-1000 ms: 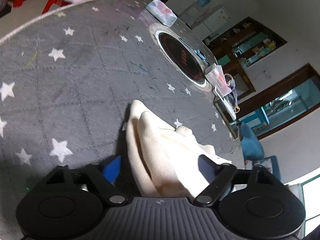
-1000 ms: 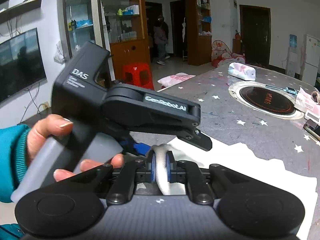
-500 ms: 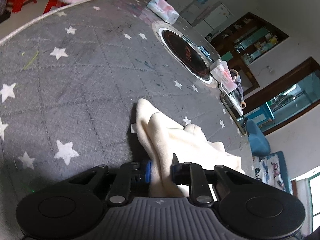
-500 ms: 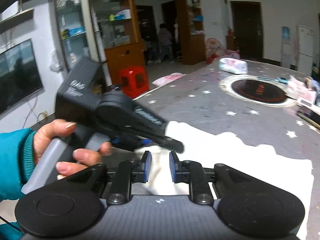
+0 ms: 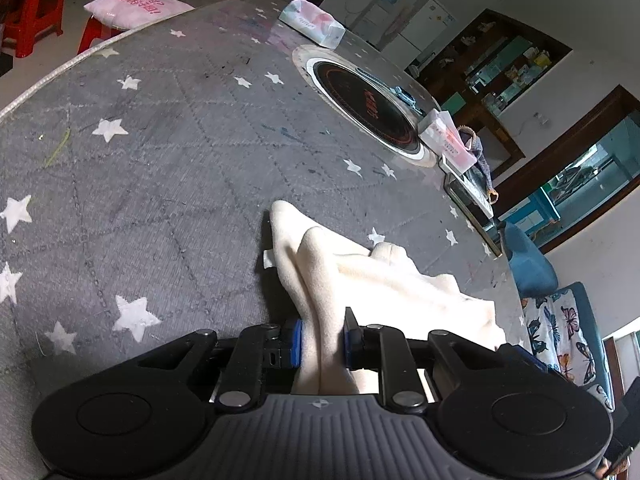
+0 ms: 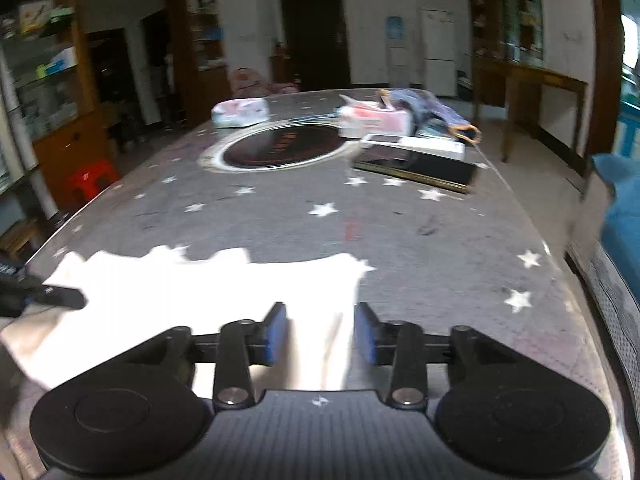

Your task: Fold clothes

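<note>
Left hand-held gripper (image 5: 322, 340) pinching cream cloth (image 5: 360, 276); right hand-held gripper (image 6: 321, 334) just spreading, cloth btwn.

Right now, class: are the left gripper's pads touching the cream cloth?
Touching. The left wrist view shows the left gripper closed on a bunched fold of the cream cloth, both blue pads pressed against it with no gap.

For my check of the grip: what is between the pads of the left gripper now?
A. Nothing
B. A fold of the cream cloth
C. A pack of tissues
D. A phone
B: in the left wrist view the left gripper has its blue pads pressed on a bunched fold of the cream cloth.
</note>
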A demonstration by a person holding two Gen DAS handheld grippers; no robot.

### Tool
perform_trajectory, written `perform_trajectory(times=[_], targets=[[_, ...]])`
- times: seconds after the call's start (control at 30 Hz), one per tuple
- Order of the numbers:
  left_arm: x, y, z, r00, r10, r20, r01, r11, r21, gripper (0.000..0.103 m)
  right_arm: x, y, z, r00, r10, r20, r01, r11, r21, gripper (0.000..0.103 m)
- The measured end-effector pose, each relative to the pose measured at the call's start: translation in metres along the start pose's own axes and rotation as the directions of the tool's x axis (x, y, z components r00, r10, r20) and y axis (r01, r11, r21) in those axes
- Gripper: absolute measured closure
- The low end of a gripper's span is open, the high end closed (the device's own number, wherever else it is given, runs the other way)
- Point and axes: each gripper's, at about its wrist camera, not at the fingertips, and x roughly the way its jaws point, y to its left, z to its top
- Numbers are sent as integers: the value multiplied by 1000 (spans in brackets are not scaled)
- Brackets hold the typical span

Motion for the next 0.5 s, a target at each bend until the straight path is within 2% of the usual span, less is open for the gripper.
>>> perform_trajectory(times=[0.23, 0.37, 0.5], targets=[[-1, -3, -1, 1000, 15, 0, -15, 1000, 26, 83, 10, -15, -4, 998, 57, -16, -56, 994, 96, 65], [0, -5, -1, 1000, 23, 4, -23, 999, 42, 83, 13, -16, -7, 996, 93, -15, -90, 987, 132, 89], [1, -9, 0, 999, 35, 3, -35, 997, 63, 85, 9, -7, -5, 997, 82, 0, -81, 991, 108, 93]])
